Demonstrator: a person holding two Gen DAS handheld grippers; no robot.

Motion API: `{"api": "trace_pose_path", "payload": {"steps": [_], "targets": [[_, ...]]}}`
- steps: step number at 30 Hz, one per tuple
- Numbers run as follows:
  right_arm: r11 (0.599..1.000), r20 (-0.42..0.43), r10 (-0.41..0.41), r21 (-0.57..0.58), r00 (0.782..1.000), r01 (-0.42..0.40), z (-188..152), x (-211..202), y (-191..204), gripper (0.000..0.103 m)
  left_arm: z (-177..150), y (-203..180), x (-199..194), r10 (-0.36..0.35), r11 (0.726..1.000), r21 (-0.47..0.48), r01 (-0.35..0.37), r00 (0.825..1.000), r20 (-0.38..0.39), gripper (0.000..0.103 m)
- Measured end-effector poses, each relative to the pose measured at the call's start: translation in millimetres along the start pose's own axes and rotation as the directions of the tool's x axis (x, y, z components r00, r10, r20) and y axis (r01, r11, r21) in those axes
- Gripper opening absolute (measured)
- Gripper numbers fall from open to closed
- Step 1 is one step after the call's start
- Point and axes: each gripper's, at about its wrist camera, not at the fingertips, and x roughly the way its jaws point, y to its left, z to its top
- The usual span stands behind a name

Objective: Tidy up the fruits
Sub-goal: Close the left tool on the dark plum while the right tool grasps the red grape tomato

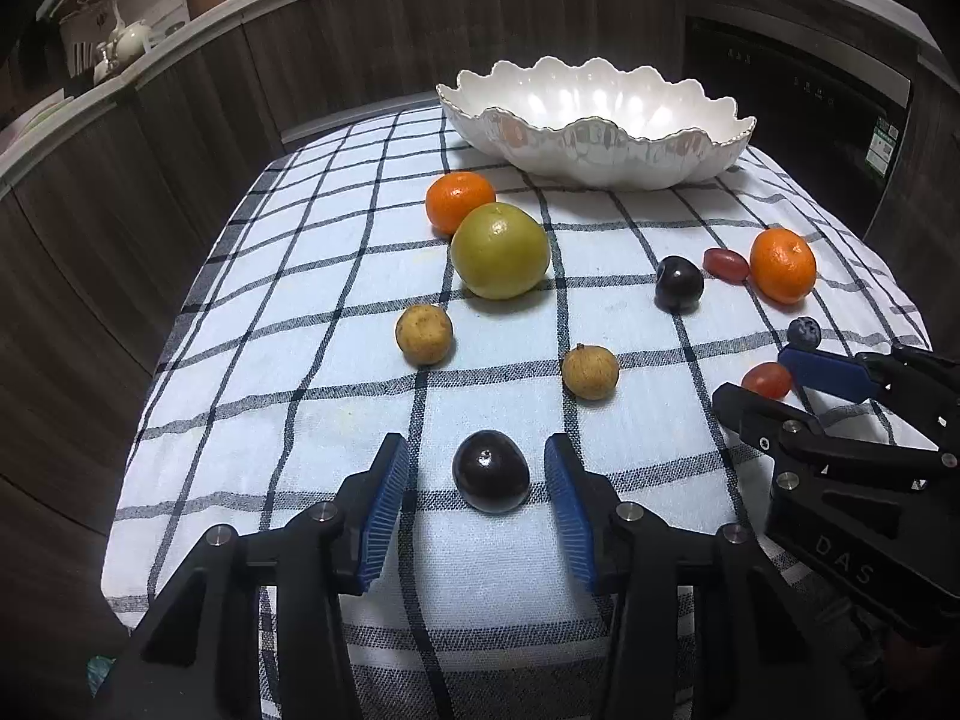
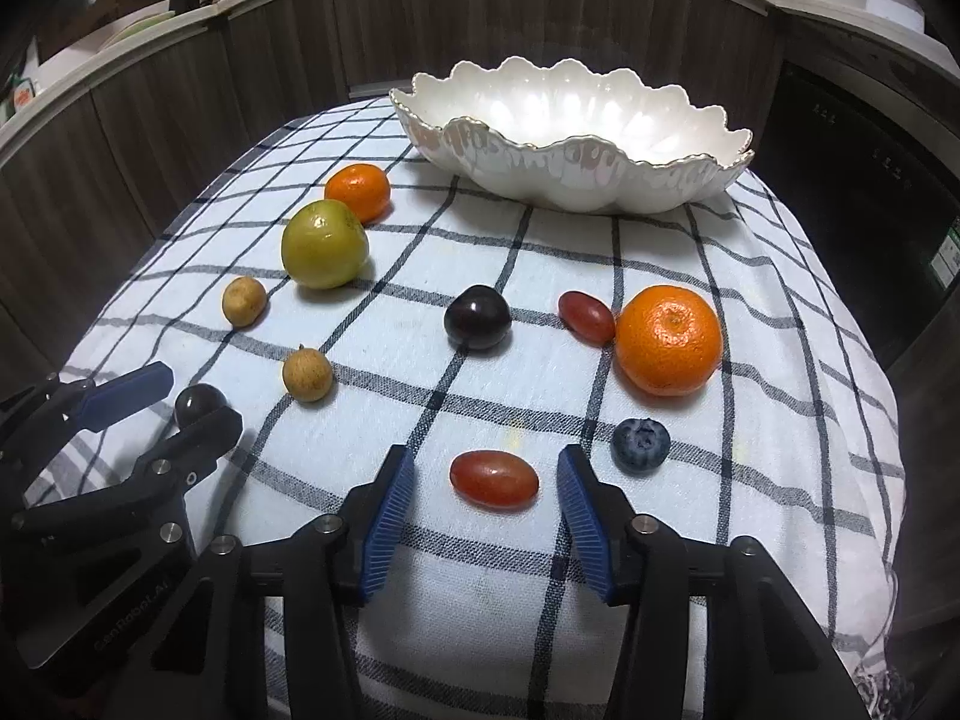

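Both open, nothing pinched yet — left gripper point(image 1: 477, 501) straddling dark plum point(image 1: 491, 471), right gripper point(image 2: 485, 507) straddling red grape tomato point(image 2: 494, 478). Centre each, squeeze gently — avoid rolling.

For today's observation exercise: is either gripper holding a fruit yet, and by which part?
Nothing is held. The left gripper straddles a dark plum, the right gripper a red grape tomato; gaps show beside both fruits.

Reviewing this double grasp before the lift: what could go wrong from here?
1. The dark plum sits between the left gripper pads untouched; round and glossy, it may roll or squirt out.
2. The red grape tomato in the right gripper is soft; it may get crushed.
3. The blueberry beside the right finger may get knocked.
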Motion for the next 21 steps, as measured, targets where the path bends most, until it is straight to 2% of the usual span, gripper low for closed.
{"api": "trace_pose_path", "payload": {"steps": [7, 11, 16, 21], "targets": [[1.000, -0.009, 0.003, 0.003, 1.000, -0.002, -0.3, 2.6, -0.5, 0.046, 0.0, -1.4, 1.8, -0.002, 1.000, 0.006, 0.002, 1.000, -0.005, 0.033], [1.000, -0.009, 0.001, 0.009, 1.000, -0.001, -0.1, 2.5, -2.1, 0.037, -0.8, -3.3, 2.3, -0.013, 1.000, 0.014, 0.013, 1.000, -0.008, 0.026], [1.000, -0.010, -0.001, 0.008, 1.000, 0.002, -0.1, 2.4, -3.1, 0.032, -0.9, -4.9, 1.8, -0.015, 1.000, 0.011, 0.015, 1.000, -0.007, 0.026], [1.000, -0.011, -0.002, 0.008, 1.000, 0.003, 0.0, 1.4, -3.7, 0.031, -0.3, -3.7, 0.8, -0.015, 1.000, 0.007, 0.015, 1.000, -0.006, 0.026]]}}
